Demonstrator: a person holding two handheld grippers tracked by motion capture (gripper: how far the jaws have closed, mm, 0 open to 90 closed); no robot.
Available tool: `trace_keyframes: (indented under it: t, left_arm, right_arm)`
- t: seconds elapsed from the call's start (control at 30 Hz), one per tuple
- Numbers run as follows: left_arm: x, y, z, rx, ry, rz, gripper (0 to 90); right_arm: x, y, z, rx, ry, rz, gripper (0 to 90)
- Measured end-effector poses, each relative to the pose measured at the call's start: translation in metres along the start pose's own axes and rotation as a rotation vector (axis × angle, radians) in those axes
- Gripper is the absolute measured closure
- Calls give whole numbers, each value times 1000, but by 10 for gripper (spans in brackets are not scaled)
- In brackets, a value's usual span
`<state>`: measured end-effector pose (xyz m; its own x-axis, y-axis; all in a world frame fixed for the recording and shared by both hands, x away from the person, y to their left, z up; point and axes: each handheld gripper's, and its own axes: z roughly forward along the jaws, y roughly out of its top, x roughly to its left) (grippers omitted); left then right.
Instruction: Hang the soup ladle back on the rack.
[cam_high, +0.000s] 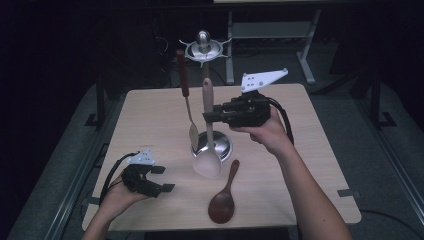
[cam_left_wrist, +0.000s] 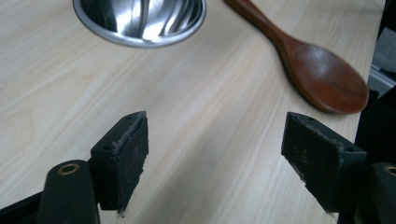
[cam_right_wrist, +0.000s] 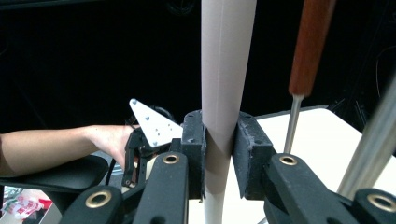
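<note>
Dark room, pale table (cam_high: 150, 115). Right gripper (cam_high: 210, 116) clamping pale spatula (cam_high: 208, 150); metal stand (cam_high: 202, 50) alongside. Left gripper (cam_high: 162, 178) gaping, empty, wooden spoon (cam_high: 223, 197) ahead.

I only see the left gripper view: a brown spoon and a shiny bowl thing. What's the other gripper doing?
Observer: The right gripper is shut on a pale spatula, holding it upright.
Operator: What's the shiny thing?
Observer: The base of a rack; a hanger ring sits on top of its pole.
Operator: Anything hanging there?
Observer: Yes, a red-handled turner.
</note>
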<state>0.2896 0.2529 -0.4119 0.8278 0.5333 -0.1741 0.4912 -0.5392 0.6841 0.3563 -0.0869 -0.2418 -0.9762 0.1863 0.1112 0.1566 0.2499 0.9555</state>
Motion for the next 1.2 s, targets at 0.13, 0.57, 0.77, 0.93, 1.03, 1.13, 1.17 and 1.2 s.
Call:
trace_keyframes:
  t: [0.13, 0.57, 0.77, 0.93, 1.03, 1.13, 1.17, 1.2]
  left_arm:
    - [1, 0, -1, -7, 6, 2, 210]
    - [3, -3, 0, 1, 11, -7, 209]
    - [4, -3, 1, 2, 7, -11, 209]
    - [4, -3, 1, 2, 8, -15, 209]
    - [4, -3, 1, 4, 10, -14, 209]
    - [4, -3, 1, 5, 10, -14, 209]
    - [4, -3, 2, 7, 10, -12, 209]
    - [4, -3, 2, 7, 9, -10, 209]
  right_arm:
    - [-3, 10, 3, 2, 4, -14, 755]
    - [-15, 28, 8, 11, 23, -19, 755]
    - [-20, 26, 10, 0, 34, -9, 755]
    - [-24, 21, 12, 3, 41, 8, 755]
    - [-27, 18, 12, -2, 39, 20, 755]
    - [-29, 17, 12, -12, 42, 26, 755]
    - [-29, 16, 11, -11, 39, 32, 755]
    - [-29, 16, 11, -14, 39, 33, 754]
